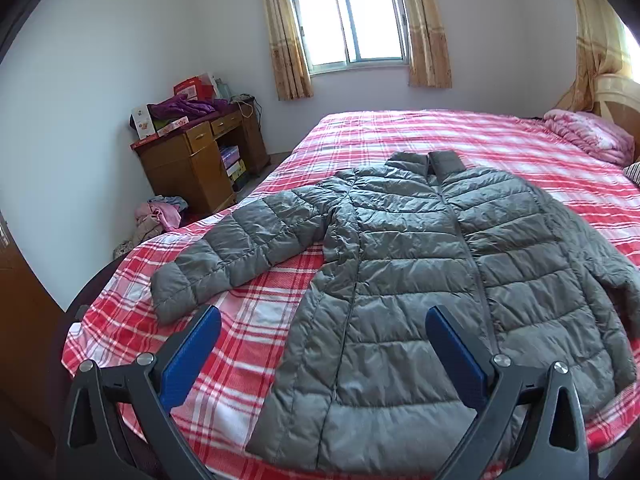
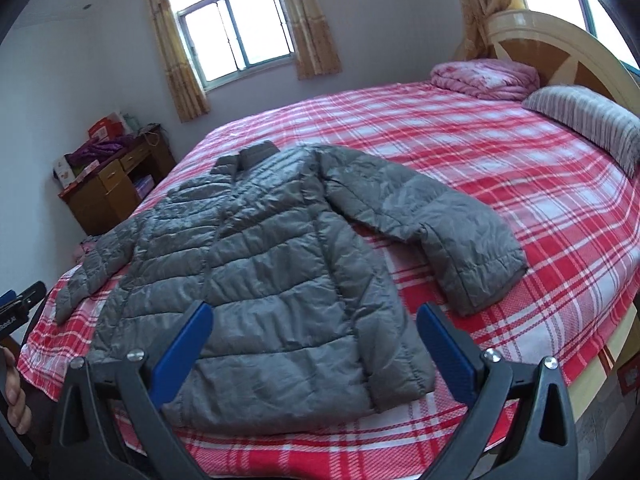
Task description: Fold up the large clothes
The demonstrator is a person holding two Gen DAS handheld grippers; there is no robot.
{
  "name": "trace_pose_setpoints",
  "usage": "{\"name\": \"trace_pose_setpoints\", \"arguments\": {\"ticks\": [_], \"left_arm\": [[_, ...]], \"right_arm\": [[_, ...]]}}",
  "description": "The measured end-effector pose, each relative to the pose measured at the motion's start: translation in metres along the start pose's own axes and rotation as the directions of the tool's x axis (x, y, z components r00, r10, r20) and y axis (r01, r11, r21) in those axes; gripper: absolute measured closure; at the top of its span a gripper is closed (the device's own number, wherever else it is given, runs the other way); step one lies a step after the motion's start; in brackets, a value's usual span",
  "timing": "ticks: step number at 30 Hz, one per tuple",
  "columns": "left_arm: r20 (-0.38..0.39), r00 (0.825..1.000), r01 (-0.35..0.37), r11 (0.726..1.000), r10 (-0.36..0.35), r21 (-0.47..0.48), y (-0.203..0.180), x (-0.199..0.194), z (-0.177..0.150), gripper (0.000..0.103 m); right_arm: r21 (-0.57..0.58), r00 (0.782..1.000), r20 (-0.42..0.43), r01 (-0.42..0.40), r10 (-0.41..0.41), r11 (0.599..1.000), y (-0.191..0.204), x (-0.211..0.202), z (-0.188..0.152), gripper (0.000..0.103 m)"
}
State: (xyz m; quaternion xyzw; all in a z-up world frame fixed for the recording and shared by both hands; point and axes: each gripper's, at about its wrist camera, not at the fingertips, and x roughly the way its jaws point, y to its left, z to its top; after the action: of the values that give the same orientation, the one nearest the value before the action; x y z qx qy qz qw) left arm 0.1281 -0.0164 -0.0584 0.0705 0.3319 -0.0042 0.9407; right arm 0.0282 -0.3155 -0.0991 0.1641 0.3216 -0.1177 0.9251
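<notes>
A grey quilted puffer jacket (image 1: 420,248) lies flat and zipped on the bed, collar pointing away, both sleeves spread out. Its left sleeve (image 1: 224,252) stretches toward the bed's left edge. In the right wrist view the same jacket (image 2: 260,264) shows its right sleeve (image 2: 440,232) bent down toward the near edge. My left gripper (image 1: 322,316) hovers open above the jacket's lower left hem, holding nothing. My right gripper (image 2: 314,312) hovers open over the lower right hem, also holding nothing.
The bed (image 1: 400,132) wears a red and white plaid sheet. A folded pink quilt (image 2: 484,78) and a striped pillow (image 2: 584,124) lie by the headboard (image 2: 560,52). A cluttered wooden desk (image 1: 192,160) stands at the left wall, clothes (image 1: 160,216) on the floor beside it.
</notes>
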Motion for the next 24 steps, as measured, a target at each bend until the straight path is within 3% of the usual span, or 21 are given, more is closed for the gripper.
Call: {"name": "trace_pose_setpoints", "arguments": {"ticks": [5, 11, 16, 19, 21, 24], "left_arm": [[-0.008, 1.0, 0.004, 1.0, -0.004, 0.004, -0.01, 0.042, 0.018, 0.001], [-0.048, 0.999, -0.009, 1.0, 0.009, 0.001, -0.028, 0.095, 0.034, 0.001], [-0.103, 0.994, -0.029, 0.999, 0.031, 0.015, -0.043, 0.135, 0.04, 0.001], [-0.127, 0.991, -0.037, 0.999, 0.04, 0.027, -0.051, 0.154, 0.041, 0.001], [-0.145, 0.988, -0.043, 0.998, 0.048, 0.037, -0.055, 0.165, 0.041, 0.001], [-0.163, 0.985, -0.052, 0.997, 0.059, 0.047, -0.054, 0.178, 0.045, 0.001]], "right_arm": [[0.132, 0.993, -0.034, 0.12, -0.116, 0.984, -0.066, 0.03, 0.006, 0.007], [0.289, 0.978, -0.082, 0.206, -0.19, 0.935, -0.137, 0.052, 0.013, 0.012], [0.35, 0.977, -0.101, 0.21, -0.186, 0.913, -0.171, 0.069, 0.017, 0.019], [0.353, 0.982, -0.113, 0.181, -0.15, 0.918, -0.175, 0.083, 0.02, 0.037], [0.327, 0.987, -0.099, 0.151, -0.125, 0.933, -0.174, 0.086, 0.024, 0.068], [0.331, 0.993, -0.085, 0.11, -0.087, 0.937, -0.18, 0.088, 0.031, 0.081]]}}
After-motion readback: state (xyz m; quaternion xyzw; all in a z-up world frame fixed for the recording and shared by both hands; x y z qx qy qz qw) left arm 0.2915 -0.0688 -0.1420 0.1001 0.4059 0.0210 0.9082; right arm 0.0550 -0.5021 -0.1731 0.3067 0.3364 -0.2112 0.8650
